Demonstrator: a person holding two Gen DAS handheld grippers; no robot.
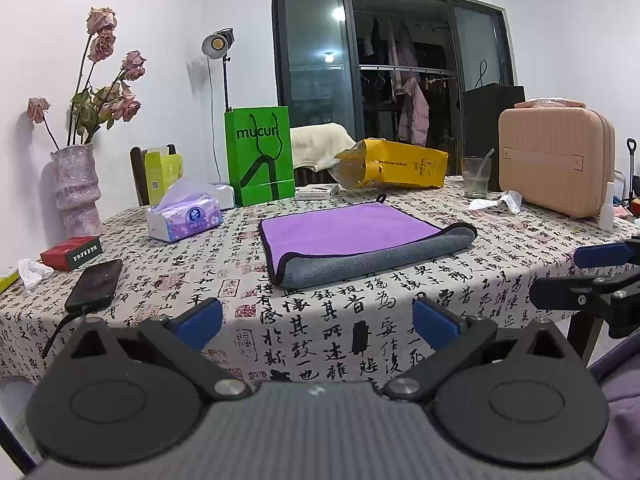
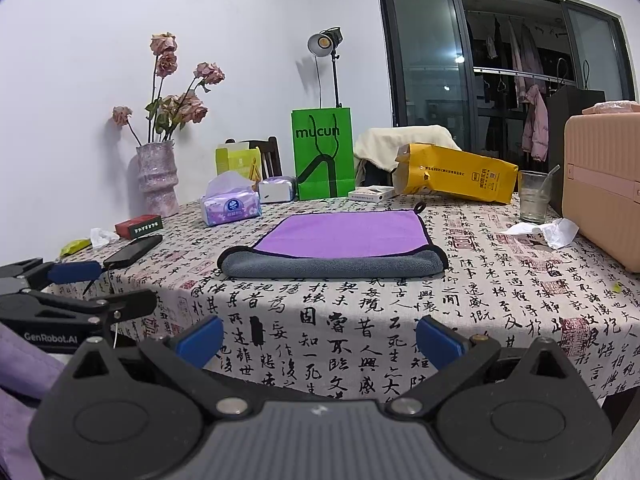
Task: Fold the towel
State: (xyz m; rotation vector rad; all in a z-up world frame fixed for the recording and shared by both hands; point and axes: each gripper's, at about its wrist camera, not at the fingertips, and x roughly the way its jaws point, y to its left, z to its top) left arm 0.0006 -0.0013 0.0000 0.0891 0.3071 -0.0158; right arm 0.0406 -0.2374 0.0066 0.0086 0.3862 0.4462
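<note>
On the table [image 1: 472, 280], the towel [image 1: 352, 232] lies folded; left gripper [image 1: 318, 326] and right gripper [image 2: 320, 338] fingers spread wide, empty, near edge.

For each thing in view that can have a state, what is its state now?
towel: near edge folded over, grey side up
left gripper: open, empty
right gripper: open, empty
yellow bag: lying on its side
glass: upright
green bag: standing

bright, even | lamp [image 1: 218, 43] glare | fisheye-warped edges | sharp
</note>
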